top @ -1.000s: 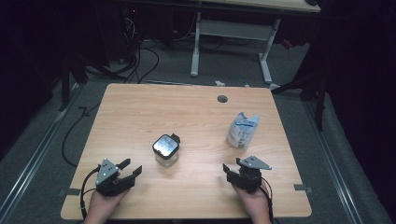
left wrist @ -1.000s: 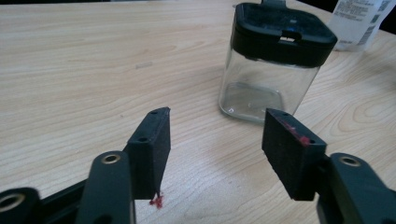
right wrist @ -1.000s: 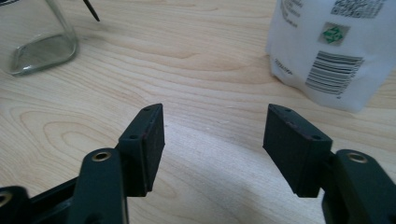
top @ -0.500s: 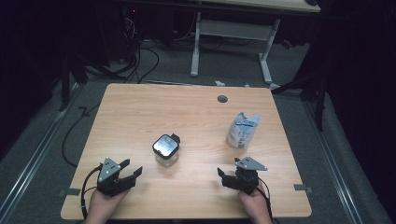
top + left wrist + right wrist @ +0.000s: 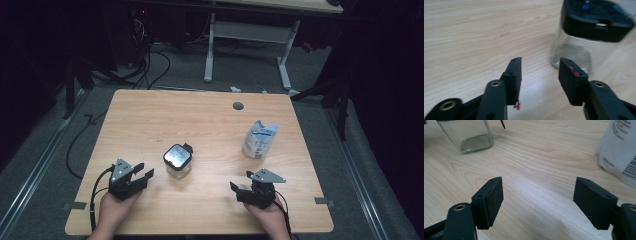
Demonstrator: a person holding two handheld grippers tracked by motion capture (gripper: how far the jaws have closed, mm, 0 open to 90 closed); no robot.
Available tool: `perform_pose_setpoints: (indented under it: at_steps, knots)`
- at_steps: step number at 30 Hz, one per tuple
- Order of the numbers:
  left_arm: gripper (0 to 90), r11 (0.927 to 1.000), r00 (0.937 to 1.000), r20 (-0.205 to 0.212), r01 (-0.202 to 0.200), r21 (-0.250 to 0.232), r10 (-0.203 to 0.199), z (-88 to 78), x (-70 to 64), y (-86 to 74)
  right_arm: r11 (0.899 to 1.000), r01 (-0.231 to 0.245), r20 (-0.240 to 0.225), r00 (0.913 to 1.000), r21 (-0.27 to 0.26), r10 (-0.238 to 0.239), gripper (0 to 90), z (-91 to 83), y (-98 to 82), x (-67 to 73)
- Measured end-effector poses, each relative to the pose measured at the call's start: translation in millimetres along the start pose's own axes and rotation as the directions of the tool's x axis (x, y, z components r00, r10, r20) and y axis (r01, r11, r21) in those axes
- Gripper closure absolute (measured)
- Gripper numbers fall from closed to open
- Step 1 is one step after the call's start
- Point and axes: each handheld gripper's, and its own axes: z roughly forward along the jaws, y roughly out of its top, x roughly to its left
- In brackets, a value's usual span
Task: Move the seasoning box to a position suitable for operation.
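Left tool (image 5: pixel 142 176) half-open and empty after closing, glass jar (image 5: pixel 177 161) just beyond, untouched.

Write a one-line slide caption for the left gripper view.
Open left gripper approaching a lidded glass jar on the wooden table.

Right claw (image 5: pixel 537 195) gapes wide over bare table (image 5: pixel 544 155) — glass jar (image 5: pixel 467 135) far left, white pouch (image 5: pixel 619 150) right.

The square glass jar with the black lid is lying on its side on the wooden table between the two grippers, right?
Not quite: the square glass jar with the black lid stands upright on the wooden table, lid on top, as the high view shows. It does sit between the two grippers.
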Motion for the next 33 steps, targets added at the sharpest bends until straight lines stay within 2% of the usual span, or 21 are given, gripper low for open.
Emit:
perform_pose_setpoints:
  at_steps: [4,5,7,9,10,12,13,14,15,17,21,26,33]
  knots:
    - [58.8,0.9984,0.9983,0.019,0.055,0.011,-0.055,17.9,5.5,7.6,1.0,0.014,-0.024,0.9996,0.001,-0.014,29.1,1.2,-0.1,0.5]
    - [59.5,0.9978,0.9979,-0.002,0.065,0.014,-0.065,27.3,6.9,11.6,1.0,0.015,-0.039,0.9991,0.008,-0.015,33.5,1.2,-0.3,0.6]
    - [61.9,0.9984,0.9984,-0.011,0.056,0.013,-0.056,30.6,7.2,13.1,1.0,0.015,-0.057,0.9983,0.007,-0.015,36.5,1.2,-0.5,0.9]
    - [71.0,0.9996,0.9992,-0.025,0.03,-0.001,-0.03,36.7,5.9,16.2,1.0,0.024,-0.071,0.9972,0.01,-0.024,38.9,1.9,-0.9,1.8]
    - [80.4,0.9998,0.9996,-0.025,0.016,-0.008,-0.016,39.7,5.4,17.9,0.999,0.036,-0.068,0.9971,0.011,-0.035,40.9,2.2,-1.5,3.4]
    - [83.2,0.9999,0.9999,-0.008,0.014,0.0,-0.014,46.5,3.7,21.5,0.999,0.035,-0.069,0.997,0.008,-0.034,41.2,2.2,-1.6,3.6]
    - [89.3,0.9993,0.9992,0.02,0.035,-0.015,-0.035,50.9,2.5,24.2,1.0,0.018,-0.072,0.9972,0.001,-0.018,42.0,1.8,-1.5,3.1]
    - [90.0,0.9993,0.9992,0.02,0.035,-0.015,-0.035,50.9,2.5,24.2,1.0,0.018,-0.072,0.9972,0.001,-0.018,42.0,1.8,-1.5,3.1]
    - [90.0,0.9971,0.996,0.058,0.07,-0.029,-0.068,52.7,2.0,25.0,1.0,0.009,-0.084,0.9965,-0.002,-0.009,44.0,0.8,-1.2,1.5]
    - [90.0,0.9968,0.995,0.067,0.076,-0.027,-0.074,53.2,1.5,24.8,1.0,0.004,-0.09,0.9959,-0.002,-0.004,44.7,0.3,-1.2,1.2]
    - [90.0,0.9987,0.9948,0.09,0.049,-0.012,-0.048,54.7,-4.4,22.5,1.0,-0.018,-0.104,0.9945,-0.013,0.016,46.9,-2.2,-0.9,-0.8]
    - [90.0,0.9989,0.9942,0.103,0.035,-0.032,-0.031,50.0,-11.8,23.6,1.0,-0.022,-0.096,0.9952,-0.012,0.02,48.2,-2.0,-1.8,-0.8]
    - [90.0,0.998,0.9919,0.127,0.009,-0.063,-0.001,37.4,-30.4,21.1,1.0,-0.026,-0.084,0.9962,-0.014,0.025,49.4,-2.3,-2.1,-0.6]
